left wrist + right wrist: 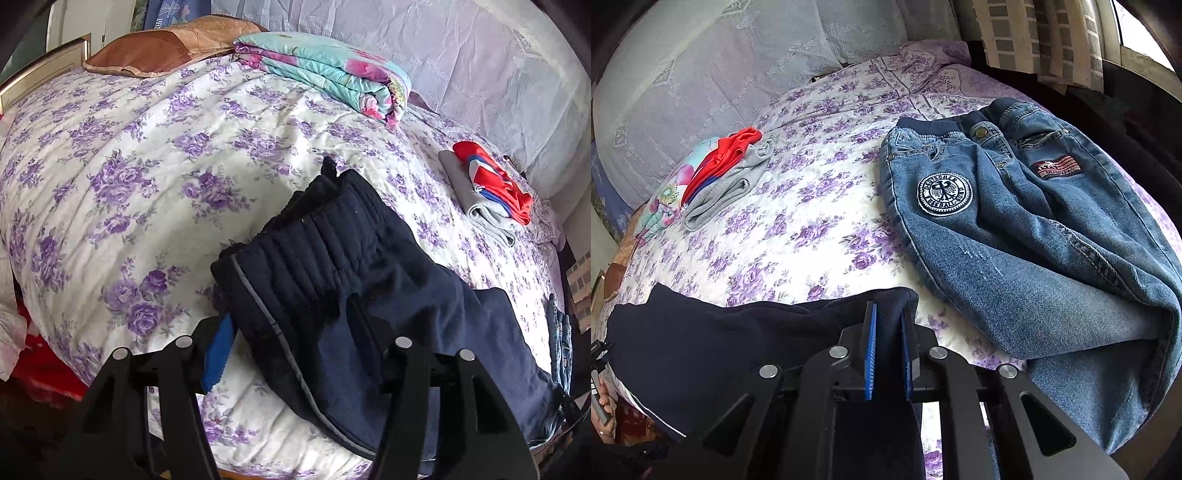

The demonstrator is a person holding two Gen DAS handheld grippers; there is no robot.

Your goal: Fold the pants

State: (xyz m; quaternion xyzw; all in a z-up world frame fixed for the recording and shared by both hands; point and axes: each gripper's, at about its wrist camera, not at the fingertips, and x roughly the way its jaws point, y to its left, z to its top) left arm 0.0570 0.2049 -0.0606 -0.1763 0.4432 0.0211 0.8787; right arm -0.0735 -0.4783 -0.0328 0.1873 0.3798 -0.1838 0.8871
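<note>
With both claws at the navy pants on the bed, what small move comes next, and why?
Probably close the left claw fully on the waistband end of the navy pants: cloth lies between its fingers, not visibly pinched, while the right claw already clamps the other end. Then both can lift and fold.

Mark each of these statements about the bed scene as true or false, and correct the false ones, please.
1. The right gripper is closed on the navy pants. True.
2. The jeans lie folded on top of the navy pants. False: they lie spread out on the bedspread, beside the navy pants.
3. A round badge is sewn on the jeans. True.
4. The small pile of red and grey clothes sits on the navy pants. False: it rests apart, farther up the bed.
5. The folded floral blanket is held in the left gripper. False: it lies near the pillow.
</note>
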